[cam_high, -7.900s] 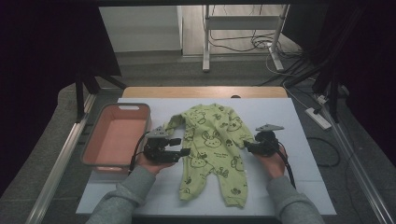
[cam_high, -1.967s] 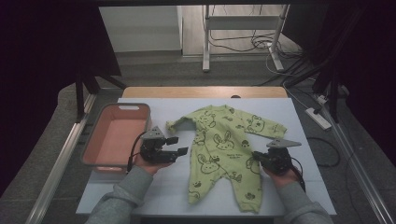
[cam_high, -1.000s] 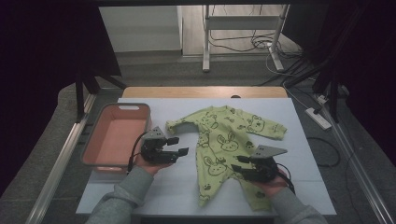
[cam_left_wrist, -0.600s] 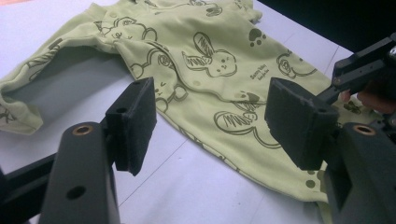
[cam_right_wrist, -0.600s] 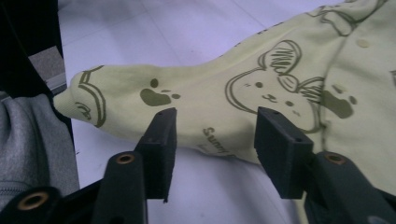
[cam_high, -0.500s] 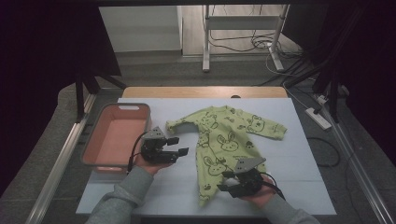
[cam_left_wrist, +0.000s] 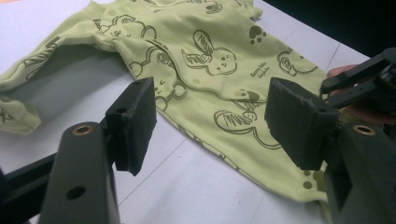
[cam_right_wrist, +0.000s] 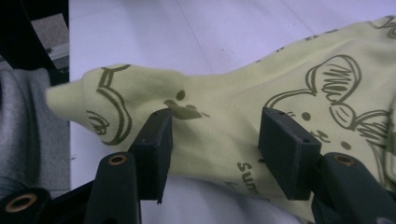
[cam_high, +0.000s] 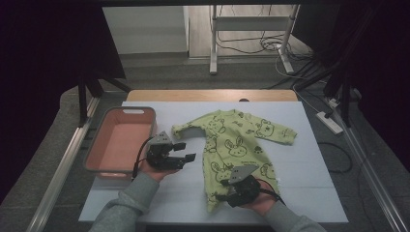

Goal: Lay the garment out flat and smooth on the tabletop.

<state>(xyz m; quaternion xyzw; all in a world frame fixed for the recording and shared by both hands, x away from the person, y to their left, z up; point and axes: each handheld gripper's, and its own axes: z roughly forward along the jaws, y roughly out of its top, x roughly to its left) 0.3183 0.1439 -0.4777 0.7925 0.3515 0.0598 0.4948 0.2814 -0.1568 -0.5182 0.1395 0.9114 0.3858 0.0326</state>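
Right gripper view shows our right tongs [cam_right_wrist: 212,140] just opening, jaws apart over the green romper [cam_right_wrist: 261,93] leg, while our left tongs [cam_left_wrist: 210,123] hover wide above the worktop [cam_left_wrist: 196,186].

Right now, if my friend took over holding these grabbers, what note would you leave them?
Left tool: open, holding nothing, parked just left of the green baby suit.
Right tool: its jaws have just been opening; they stand apart over the suit's folded leg end, no longer gripping.
The suit lies on the white table; the pink bin sits at the left.
Done: the legs look folded over each other, judging by the single leg strip.
Left: sleeves still spread out; probably fold them in, then perhaps move the suit to the bin.
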